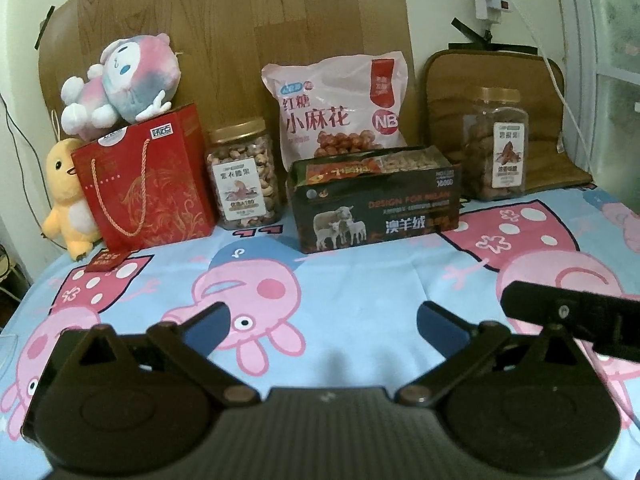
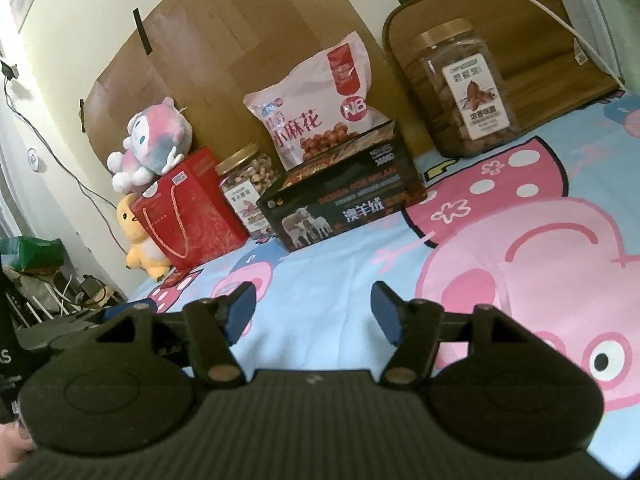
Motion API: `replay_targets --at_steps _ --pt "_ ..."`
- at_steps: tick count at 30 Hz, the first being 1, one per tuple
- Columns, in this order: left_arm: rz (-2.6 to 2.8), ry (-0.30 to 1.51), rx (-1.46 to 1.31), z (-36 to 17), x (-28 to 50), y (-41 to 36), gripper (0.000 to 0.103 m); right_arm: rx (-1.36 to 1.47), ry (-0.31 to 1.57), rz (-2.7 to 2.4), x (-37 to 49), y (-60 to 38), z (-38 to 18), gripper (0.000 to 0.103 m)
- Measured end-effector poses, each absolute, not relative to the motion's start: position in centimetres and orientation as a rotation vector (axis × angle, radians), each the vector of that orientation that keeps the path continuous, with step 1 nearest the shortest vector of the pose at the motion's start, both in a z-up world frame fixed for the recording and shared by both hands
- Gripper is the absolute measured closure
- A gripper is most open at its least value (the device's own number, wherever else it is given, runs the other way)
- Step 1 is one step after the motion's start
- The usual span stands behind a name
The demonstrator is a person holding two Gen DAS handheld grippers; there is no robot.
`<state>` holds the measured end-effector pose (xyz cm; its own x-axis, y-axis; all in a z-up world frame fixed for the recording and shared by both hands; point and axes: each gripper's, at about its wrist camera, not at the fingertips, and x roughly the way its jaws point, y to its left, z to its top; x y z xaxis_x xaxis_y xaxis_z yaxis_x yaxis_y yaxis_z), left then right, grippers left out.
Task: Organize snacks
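Snacks line the back of a cartoon-print sheet. A black box (image 1: 376,204) (image 2: 344,204) with sheep on its front holds snack packets. Behind it leans a pink snack bag (image 1: 340,108) (image 2: 316,108). A jar of cashews (image 1: 244,176) (image 2: 250,188) stands left of the box, a jar of pecans (image 1: 496,144) (image 2: 460,88) at the right. My left gripper (image 1: 322,320) is open and empty, well short of the box. My right gripper (image 2: 314,308) is open too, nothing between its blue pads.
A red gift bag (image 1: 148,184) (image 2: 188,212) stands at the left with a pink plush (image 1: 120,84) (image 2: 152,144) on top and a yellow duck plush (image 1: 66,200) (image 2: 138,240) beside it. A small red card (image 1: 106,262) lies before the bag. A brown cushion (image 1: 548,120) leans at the back right.
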<state>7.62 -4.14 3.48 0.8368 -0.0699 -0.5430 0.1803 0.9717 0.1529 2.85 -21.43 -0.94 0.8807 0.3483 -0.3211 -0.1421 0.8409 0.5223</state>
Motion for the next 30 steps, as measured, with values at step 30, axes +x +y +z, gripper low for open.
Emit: replay_targets --at_steps 30 --pt "-0.037 0.608 0.26 2.99 7.74 -4.2 0.0 0.563 0.379 0.21 2.08 -22.26 -0.48 0.03"
